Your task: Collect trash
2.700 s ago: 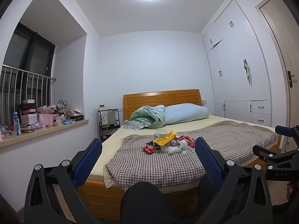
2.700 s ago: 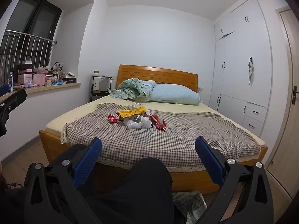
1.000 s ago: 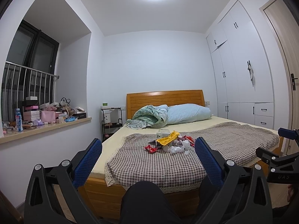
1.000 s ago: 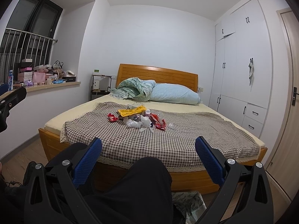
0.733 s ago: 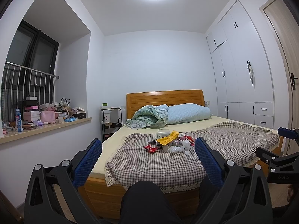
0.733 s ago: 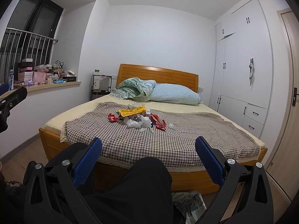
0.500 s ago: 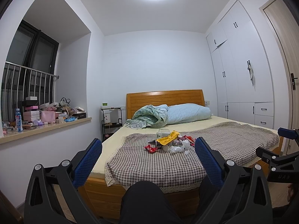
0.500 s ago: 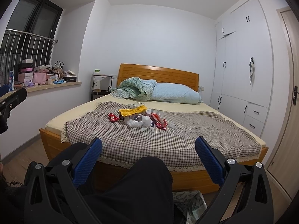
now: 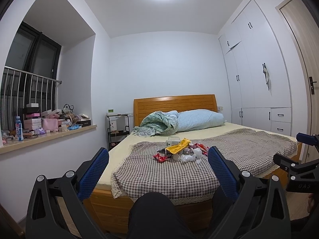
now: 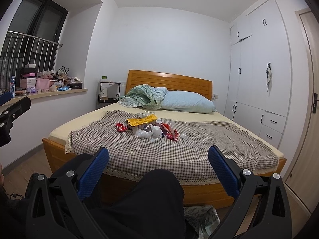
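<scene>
A heap of trash lies on the checked blanket in the middle of the bed: a yellow wrapper, red wrappers, crumpled white plastic and a small white box. My left gripper is open, well short of the bed, with nothing between its blue pads. My right gripper is open too, low before the bed's foot. A patterned bag lies on the floor below it.
A person's dark-trousered knee sits between each gripper's fingers. A quilt and a pillow lie by the headboard. There is a cluttered window ledge to the left, a white wardrobe and a door to the right.
Both views have shifted slightly, the right one nudging a little closer to the bed. The trash has not moved and both grippers stay open.
</scene>
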`<state>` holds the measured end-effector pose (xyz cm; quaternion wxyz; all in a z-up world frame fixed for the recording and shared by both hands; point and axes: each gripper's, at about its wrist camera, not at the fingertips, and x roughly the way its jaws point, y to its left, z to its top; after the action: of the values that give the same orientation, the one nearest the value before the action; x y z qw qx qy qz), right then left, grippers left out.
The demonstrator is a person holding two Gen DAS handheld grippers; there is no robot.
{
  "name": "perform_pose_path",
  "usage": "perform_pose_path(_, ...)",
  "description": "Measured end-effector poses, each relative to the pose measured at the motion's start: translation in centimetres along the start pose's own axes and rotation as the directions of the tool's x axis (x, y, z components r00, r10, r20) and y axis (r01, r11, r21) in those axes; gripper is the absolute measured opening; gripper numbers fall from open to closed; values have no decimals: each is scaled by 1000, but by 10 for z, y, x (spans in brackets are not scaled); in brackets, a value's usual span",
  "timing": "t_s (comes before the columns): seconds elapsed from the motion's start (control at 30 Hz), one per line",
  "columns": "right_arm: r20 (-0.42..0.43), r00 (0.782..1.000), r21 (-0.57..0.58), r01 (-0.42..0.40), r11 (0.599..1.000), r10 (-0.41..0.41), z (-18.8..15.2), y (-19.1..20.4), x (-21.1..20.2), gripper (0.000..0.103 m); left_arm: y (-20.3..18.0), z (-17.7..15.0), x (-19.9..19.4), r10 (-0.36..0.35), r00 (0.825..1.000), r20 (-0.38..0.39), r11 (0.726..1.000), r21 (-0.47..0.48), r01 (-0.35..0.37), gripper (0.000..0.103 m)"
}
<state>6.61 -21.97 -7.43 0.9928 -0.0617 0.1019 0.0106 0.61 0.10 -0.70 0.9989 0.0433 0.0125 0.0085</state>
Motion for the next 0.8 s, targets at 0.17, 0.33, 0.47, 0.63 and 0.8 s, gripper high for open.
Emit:
perform_pose_path(0.17, -20, 1000, 9, -5, 1000, 5, -3, 0, 4, 96, -2, -3, 2, 4, 1000, -3, 1000, 14, -4, 96)
perform_pose_path(0.33, -34, 999, 1, 3, 1000, -3, -6, 3, 9, 96, -2, -4, 8, -1, 1000, -19, 1000, 10, 1, 96)
perform_pose_path(0.47, -39, 999, -9, 15, 1000, -16, -7, 6, 13, 96, -1, -7, 16, 8, 999, -34, 1000, 5, -8, 96)
perform_pose_path(0.63, -78, 997, -29, 11, 1000, -14, -11, 7, 26, 96, 3, -12, 34, 16, 998, -61, 1000, -11, -16, 96)
perform_pose_path(0.8, -110, 994, -22, 8, 1000, -10, -11, 6, 50, 96, 8, -18, 61, 29, 995, -99, 999, -18, -31, 96)
